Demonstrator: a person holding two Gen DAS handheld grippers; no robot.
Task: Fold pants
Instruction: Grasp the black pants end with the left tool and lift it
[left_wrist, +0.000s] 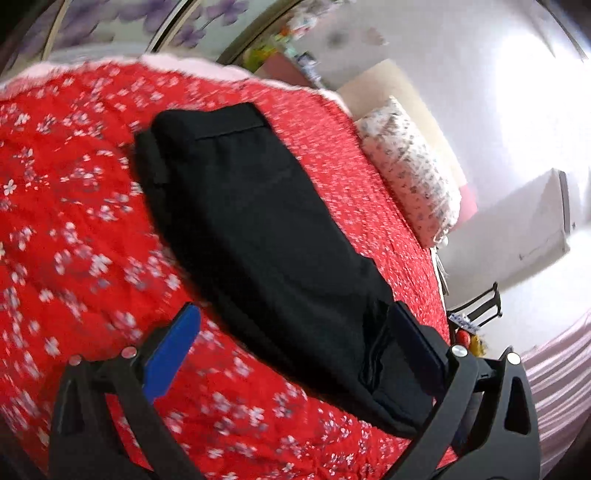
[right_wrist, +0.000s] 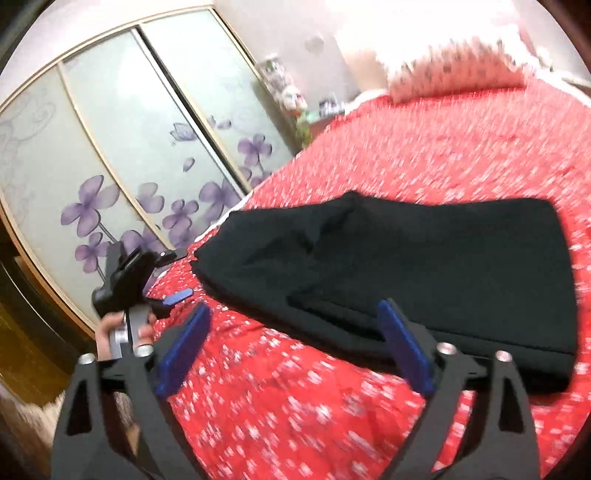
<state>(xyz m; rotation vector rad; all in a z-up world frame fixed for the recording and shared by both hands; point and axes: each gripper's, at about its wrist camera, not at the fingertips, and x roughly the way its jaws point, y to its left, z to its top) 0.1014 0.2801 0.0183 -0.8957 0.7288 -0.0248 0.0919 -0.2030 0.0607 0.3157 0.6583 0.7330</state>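
Two views are showing you the black pants (left_wrist: 258, 221) lying flat on the red flowered bedspread (left_wrist: 74, 221), already doubled into a long dark panel, with the waistband seam toward the far end in the left wrist view. Judge the cloth as light, soft and limp: it is likely sagging wherever you are not supporting it, so you are best taking hold at corners or along a folded edge, pinching all layers together. Your left gripper (left_wrist: 295, 343) is standing with its jaws spread wide, one finger bare over the bedspread, the other touching or overlapping the near end of the pants; whether any cloth is caught there cannot be told. Your right gripper (right_wrist: 295, 343) is likewise spread apart, hovering at the near long edge, holding nothing. Motion blur is smearing the bedspread pattern in both views. Black on black is hiding how many layers are stacked and where the leg hems lie. A flowered pillow (left_wrist: 410, 173) is lying beyond, and the wardrobe doors (right_wrist: 110, 147) are filling the background.
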